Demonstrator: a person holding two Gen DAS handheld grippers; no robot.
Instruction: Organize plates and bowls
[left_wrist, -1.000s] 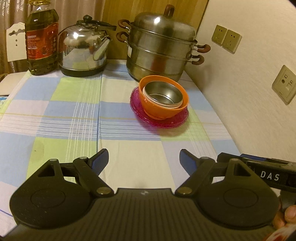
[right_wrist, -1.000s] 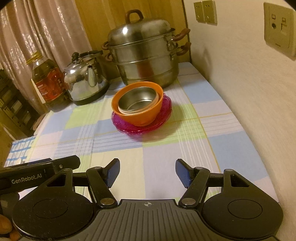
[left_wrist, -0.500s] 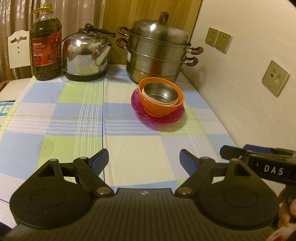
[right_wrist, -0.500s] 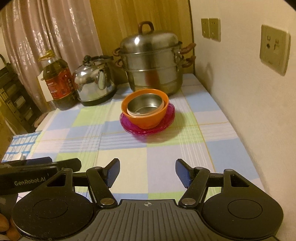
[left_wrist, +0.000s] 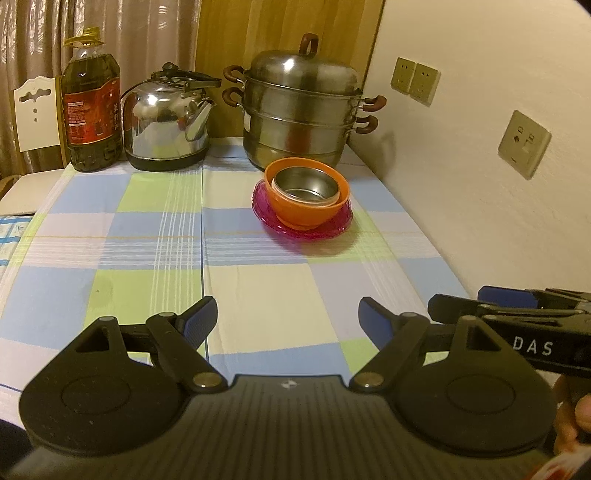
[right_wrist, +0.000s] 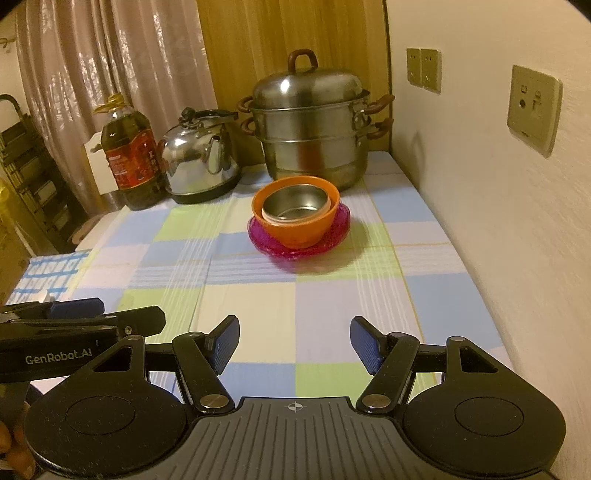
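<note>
The stack, a steel bowl nested in an orange bowl on a pink plate, sits on the counter well ahead of both our pairs of fingers. It lies slightly right of centre for our left gripper and almost dead ahead for the right gripper; neither looks clearly nearer. Both sets of fingers are spread and empty. The stack is round, so no axis matters.

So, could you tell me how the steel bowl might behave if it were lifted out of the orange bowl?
The steel bowl looks thin-walled, so probably light and stiff. Its shiny surface may slip between the pads. It sits loosely, tilted in the orange bowl, so it should lift free without dragging that along.
</note>
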